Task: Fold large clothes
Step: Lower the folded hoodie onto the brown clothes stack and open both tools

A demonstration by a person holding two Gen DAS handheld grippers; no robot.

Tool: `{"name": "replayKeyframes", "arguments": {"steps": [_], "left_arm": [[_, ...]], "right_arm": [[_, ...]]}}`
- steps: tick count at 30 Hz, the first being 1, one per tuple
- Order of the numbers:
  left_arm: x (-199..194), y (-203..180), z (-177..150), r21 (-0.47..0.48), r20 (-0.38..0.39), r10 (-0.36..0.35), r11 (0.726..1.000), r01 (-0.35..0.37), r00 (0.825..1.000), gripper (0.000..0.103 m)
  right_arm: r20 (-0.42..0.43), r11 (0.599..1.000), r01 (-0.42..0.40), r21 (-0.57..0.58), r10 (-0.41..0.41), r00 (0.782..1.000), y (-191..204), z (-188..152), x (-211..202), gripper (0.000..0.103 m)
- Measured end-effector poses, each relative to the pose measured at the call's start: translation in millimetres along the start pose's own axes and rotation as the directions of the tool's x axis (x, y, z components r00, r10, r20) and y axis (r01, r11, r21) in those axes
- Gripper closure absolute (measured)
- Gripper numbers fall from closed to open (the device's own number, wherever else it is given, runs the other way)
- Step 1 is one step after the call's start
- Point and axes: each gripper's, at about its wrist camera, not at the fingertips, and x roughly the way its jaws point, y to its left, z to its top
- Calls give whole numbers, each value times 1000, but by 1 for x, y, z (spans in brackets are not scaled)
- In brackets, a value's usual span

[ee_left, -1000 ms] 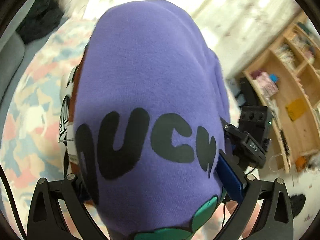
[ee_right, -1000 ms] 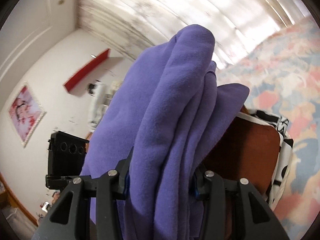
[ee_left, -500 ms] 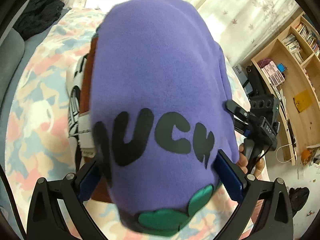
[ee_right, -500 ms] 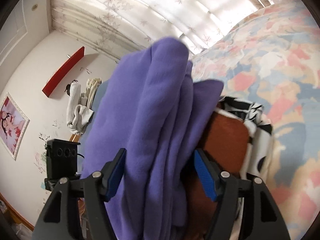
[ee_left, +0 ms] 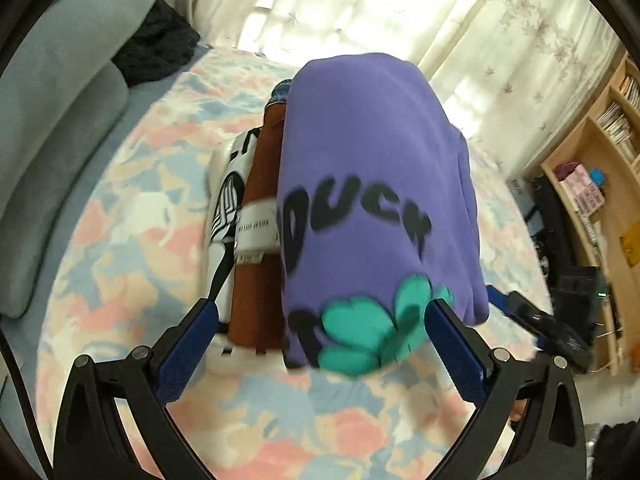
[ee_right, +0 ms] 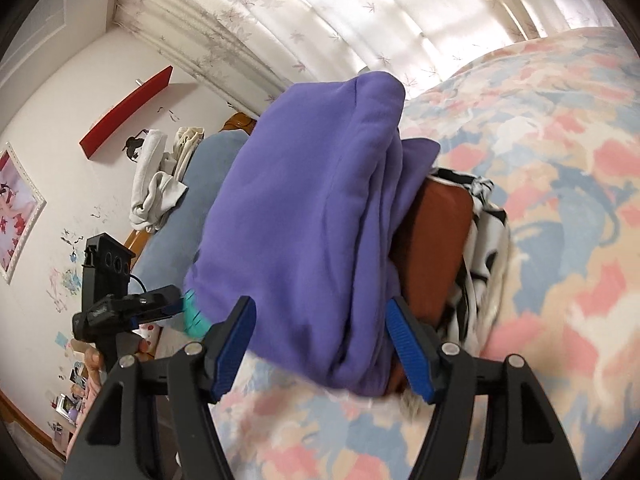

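Observation:
A folded purple sweatshirt [ee_left: 372,184] with black letters and a green flower print lies on top of a stack of folded clothes: a rust-brown garment [ee_left: 260,272] and a black-and-white one [ee_left: 226,204] beneath it. The stack rests on the flowered bedspread [ee_left: 132,240]. My left gripper [ee_left: 320,336] is open, its jaws wide on either side of the stack's near edge, not touching the cloth. In the right wrist view the purple sweatshirt [ee_right: 304,216] covers the brown garment [ee_right: 434,240]. My right gripper [ee_right: 320,344] is open, its jaws standing apart around the sweatshirt's near fold.
A grey sofa [ee_left: 48,128] runs along the left with a dark garment [ee_left: 156,48] on it. Curtains [ee_left: 360,4] hang behind. A wooden bookshelf [ee_left: 592,184] stands at the right. The other gripper [ee_right: 116,300] and a blue cushion [ee_right: 200,176] show in the right wrist view.
Both grippers have opened and drawn back from the purple sweatshirt. The sweatshirt now lies on the stack instead of being held up close to the cameras.

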Motion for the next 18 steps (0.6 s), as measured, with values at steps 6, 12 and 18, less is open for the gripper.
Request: {"name": "replayKeyframes", "arguments": {"steps": [6, 12, 18], "left_arm": [[-36, -68, -52, 89, 58, 84, 992, -89, 995, 1], [-79, -150, -106, 195, 131, 128, 969, -152, 983, 1], [-126, -223, -166, 238, 186, 116, 958, -159, 976, 1]], "right_arm": [[-27, 998, 56, -13, -57, 998, 27, -24, -50, 35], [-67, 995, 91, -45, -93, 993, 63, -47, -113, 35], [-94, 986, 141, -90, -149, 984, 103, -76, -181, 35]]}}
